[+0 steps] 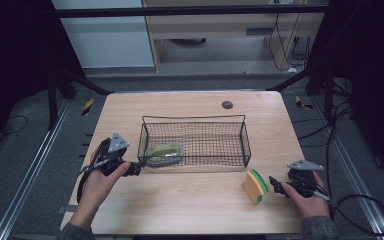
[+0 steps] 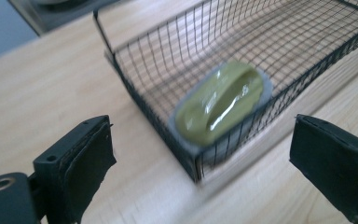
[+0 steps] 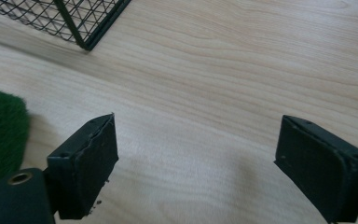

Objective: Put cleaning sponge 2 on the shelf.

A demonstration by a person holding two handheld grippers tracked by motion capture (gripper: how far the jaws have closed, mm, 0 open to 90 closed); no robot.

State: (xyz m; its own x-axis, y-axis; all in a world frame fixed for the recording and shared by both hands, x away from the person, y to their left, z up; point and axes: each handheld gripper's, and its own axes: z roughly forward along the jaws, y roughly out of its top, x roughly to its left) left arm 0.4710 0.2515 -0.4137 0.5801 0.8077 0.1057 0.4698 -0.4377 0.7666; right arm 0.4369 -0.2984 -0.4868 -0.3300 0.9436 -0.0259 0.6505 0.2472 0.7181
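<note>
Lab test cell: wooden table (image 1: 195,200) inside black curtains (image 1: 10,65), metal floor rails (image 1: 27,175), hazard-tape markers (image 1: 87,106), loose cables (image 1: 365,210), grey carpet (image 1: 190,82).

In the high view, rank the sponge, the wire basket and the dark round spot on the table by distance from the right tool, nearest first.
1. The sponge, standing on edge on the table just left of the right tool.
2. The wire basket, mid-table; its near right corner lies up and left of the sponge.
3. The dark round spot, beyond the basket near the table's far edge.
</note>
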